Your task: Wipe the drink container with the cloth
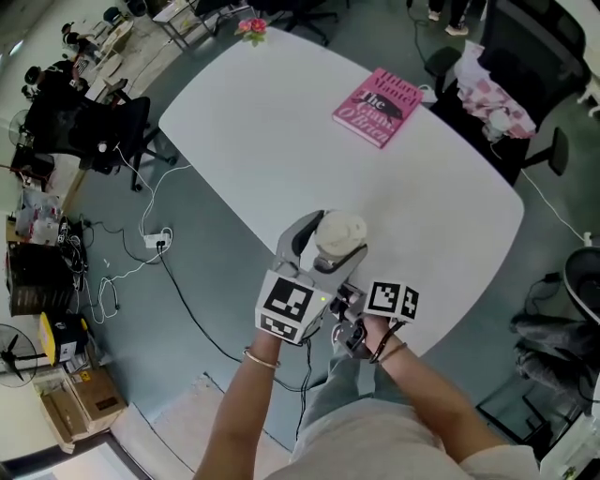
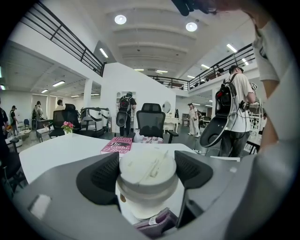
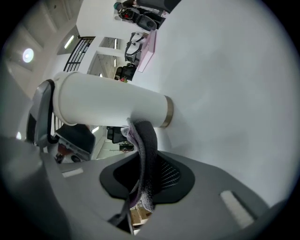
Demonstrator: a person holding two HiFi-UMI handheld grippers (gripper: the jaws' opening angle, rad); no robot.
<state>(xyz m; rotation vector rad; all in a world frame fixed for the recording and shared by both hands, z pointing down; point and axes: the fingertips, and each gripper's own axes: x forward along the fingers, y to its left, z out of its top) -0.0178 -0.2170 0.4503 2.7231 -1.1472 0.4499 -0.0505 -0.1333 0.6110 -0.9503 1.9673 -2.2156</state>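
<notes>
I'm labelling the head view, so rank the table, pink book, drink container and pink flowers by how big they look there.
Largest to smallest:
white table
pink book
drink container (nearer the camera, so its place against the book is unsure)
pink flowers, smallest

White table (image 1: 281, 141) with a pink book (image 1: 377, 106) and flowers (image 1: 251, 28) near far edge

This is a large open-plan office. Black swivel chairs (image 2: 151, 121) stand by a white surface (image 1: 281, 141), and cluttered desks (image 1: 89, 56) sit off to one side. Cables (image 1: 131, 270) trail over the grey floor (image 1: 141, 347). A railed mezzanine (image 2: 61, 40) runs beneath round ceiling lights (image 2: 120, 19).
</notes>
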